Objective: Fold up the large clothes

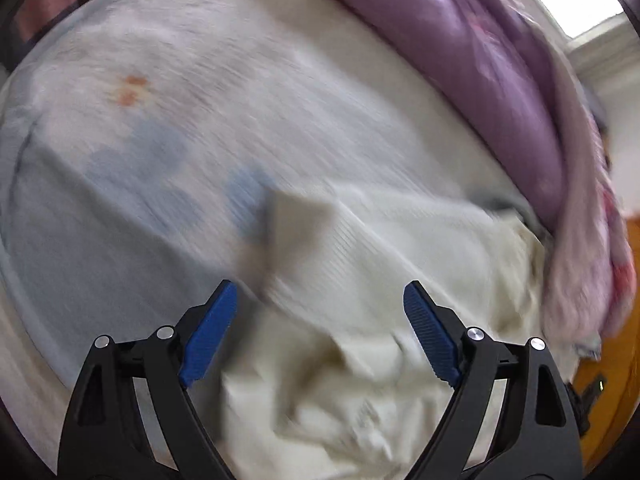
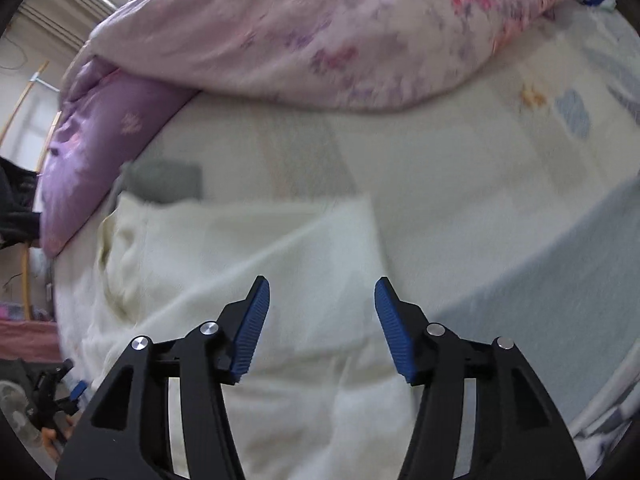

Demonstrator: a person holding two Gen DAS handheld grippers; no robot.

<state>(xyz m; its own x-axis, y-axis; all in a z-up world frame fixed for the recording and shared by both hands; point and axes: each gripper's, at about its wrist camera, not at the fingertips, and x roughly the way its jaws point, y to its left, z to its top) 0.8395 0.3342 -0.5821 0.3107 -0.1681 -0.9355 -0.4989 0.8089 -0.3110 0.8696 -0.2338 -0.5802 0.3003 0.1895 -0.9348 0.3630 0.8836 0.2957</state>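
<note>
A large cream-white garment (image 1: 352, 312) lies rumpled on the bed, with one flap raised to a corner (image 1: 296, 216). My left gripper (image 1: 320, 300) is open above it, holding nothing. In the right wrist view the same garment (image 2: 240, 264) lies partly flattened, with a straight edge at its far right. My right gripper (image 2: 322, 296) is open just above the cloth, holding nothing. Both views are motion-blurred.
The pale patterned bedsheet (image 1: 160, 128) covers the bed (image 2: 460, 184). A purple and pink floral quilt (image 2: 320, 32) is heaped along the far side (image 1: 500, 80). A grey patch (image 2: 164, 180) lies beyond the garment. The other gripper's tip (image 2: 60, 392) shows at lower left.
</note>
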